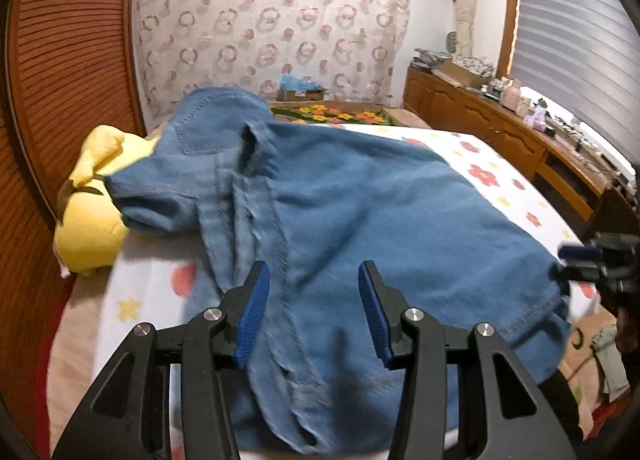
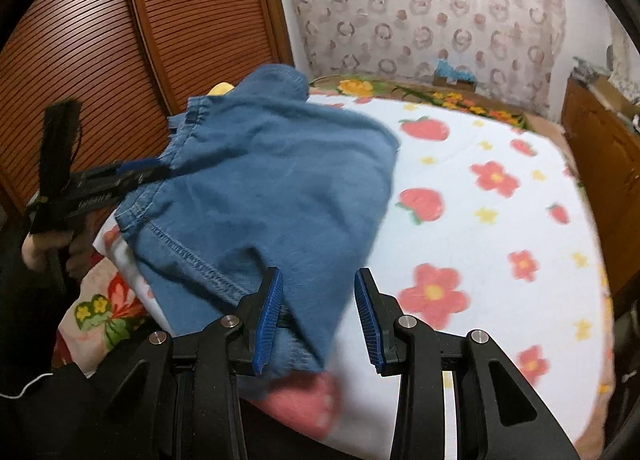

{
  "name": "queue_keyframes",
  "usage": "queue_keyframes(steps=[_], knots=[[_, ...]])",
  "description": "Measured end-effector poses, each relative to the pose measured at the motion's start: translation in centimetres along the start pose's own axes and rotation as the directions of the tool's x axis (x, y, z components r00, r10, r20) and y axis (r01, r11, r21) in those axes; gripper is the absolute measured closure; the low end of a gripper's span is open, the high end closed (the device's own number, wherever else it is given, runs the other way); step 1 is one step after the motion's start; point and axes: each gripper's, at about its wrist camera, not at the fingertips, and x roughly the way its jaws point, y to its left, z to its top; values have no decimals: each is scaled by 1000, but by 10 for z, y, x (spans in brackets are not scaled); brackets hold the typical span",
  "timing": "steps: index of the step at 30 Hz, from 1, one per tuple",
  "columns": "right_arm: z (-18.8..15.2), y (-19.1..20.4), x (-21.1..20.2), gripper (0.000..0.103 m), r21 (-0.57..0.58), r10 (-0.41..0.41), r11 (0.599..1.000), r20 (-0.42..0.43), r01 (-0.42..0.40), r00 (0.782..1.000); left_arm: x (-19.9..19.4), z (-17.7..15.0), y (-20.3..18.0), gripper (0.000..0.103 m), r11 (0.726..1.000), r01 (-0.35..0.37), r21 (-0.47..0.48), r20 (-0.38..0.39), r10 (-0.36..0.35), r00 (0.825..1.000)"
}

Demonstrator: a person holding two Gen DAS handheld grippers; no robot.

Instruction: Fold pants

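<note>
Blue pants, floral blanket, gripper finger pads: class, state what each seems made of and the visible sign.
Blue pants: probably soft denim or chambray, matte, with a faded weave and heavy stitched seams.
Floral blanket: seemingly fleece or plush, with a fuzzy nap and soft-edged print.
Finger pads: likely rubber or ribbed plastic, blue, finely ridged, on black plastic-looking arms.

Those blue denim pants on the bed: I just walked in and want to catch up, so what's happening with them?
A person is folding the blue denim pants on the flower-print white blanket, holding a two-finger gripper in each hand. Both the left gripper and the right gripper are open over the fabric, gripping nothing. The pants lie bunched and partly doubled over, not neatly folded yet. A yellow plush toy sits beside them.
</note>
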Motion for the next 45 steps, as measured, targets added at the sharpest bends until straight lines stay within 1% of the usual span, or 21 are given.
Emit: queue_keyframes(steps=[2,4,5,7,9,13,16,19,21,23,25,30,33,37,39,41,45], knots=[[-5,1,8,64,9,15,1000,-13,-15,1000,6,6,8,56,1000,-20,-2,3,20,1000],[-10,1,17,64,13,14,1000,-36,-13,999,14,9,17,56,999,-53,-6,-10,53,999],[-10,2,18,64,15,9,1000,-44,-8,999,21,9,22,56,996,-84,-9,-24,84,996],[-12,1,19,64,15,8,1000,-59,-7,998,29,7,32,56,995,-102,-19,-46,101,994],[-10,-2,17,62,15,12,1000,-61,-11,998,37,2,39,56,995,-91,-30,-69,88,994],[-1,-6,5,61,23,5,1000,-31,-5,1000,39,-5,41,56,995,-93,-24,-65,91,994],[7,-15,1,57,36,5,999,-12,-4,1000,34,-4,39,56,995,-93,-23,-53,92,994],[18,-24,7,56,33,-1,999,-7,2,1000,23,-4,38,56,995,-100,-24,-31,99,995],[25,-30,13,56,39,-5,999,-8,5,1000,13,-5,33,56,995,-91,-32,-14,90,996],[30,-29,18,56,51,14,999,-3,-14,1000,6,-5,31,56,996,-78,-34,-2,78,997],[34,-33,15,56,58,27,998,16,-28,1000,0,-5,25,56,997,-69,-20,7,69,998],[39,-31,10,55,46,24,999,49,-26,998,-8,-2,13,56,999,-45,9,18,45,999],[43,-30,23,54,46,-10,999,27,9,1000,-8,-3,8,56,999,-33,13,20,33,999],[51,-38,60,54,60,-38,997,-40,40,998,-5,-5,2,56,1000,-25,19,9,25,1000],[51,-47,74,54,82,-32,996,-68,38,997,-3,-7,0,56,1000,-23,20,4,23,1000],[51,-54,86,54,104,-10,994,-87,19,996,-1,-9,-1,56,1000,-22,21,-4,22,1000],[51,-53,99,54,113,17,994,-103,-5,994,4,-13,-2,56,1000,-20,22,-15,21,1000]])
